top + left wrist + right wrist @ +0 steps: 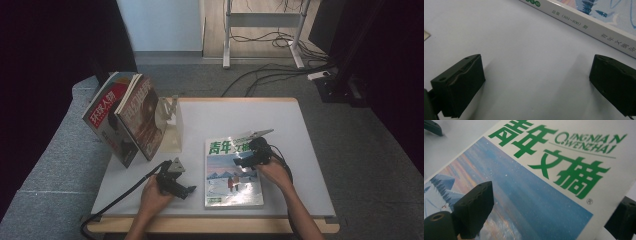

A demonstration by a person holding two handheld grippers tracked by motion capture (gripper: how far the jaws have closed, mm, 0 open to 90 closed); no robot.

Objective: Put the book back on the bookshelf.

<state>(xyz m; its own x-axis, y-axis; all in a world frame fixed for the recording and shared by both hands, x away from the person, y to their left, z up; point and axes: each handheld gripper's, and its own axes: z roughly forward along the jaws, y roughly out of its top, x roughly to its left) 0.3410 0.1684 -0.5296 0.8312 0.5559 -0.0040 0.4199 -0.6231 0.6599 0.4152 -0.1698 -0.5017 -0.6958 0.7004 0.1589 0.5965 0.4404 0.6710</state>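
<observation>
Glossy magazine point(233, 172), green title, snowy blue cover, flat on white surface point(295, 150); right claw point(243, 161) spread above it, left claw point(187, 190) spread beside.

This looks like a lab or office room set up for recording, not a home. A small white bench point(240, 120) with a pale wooden edge stands on grey carpet tiles point(60, 150) in the middle of the frame. At the top centre, the white metal legs of a height-adjustable desk point(227, 35) rise from a wood-look floor, with loose black cables point(270, 40) and a white power strip point(318, 75) trailing at the upper right. Dark curtains point(45, 45) close off both sides. Magazines point(125, 117) lean in a stand at the bench's left, and a trailing cable runs off the bench's lower left.
</observation>
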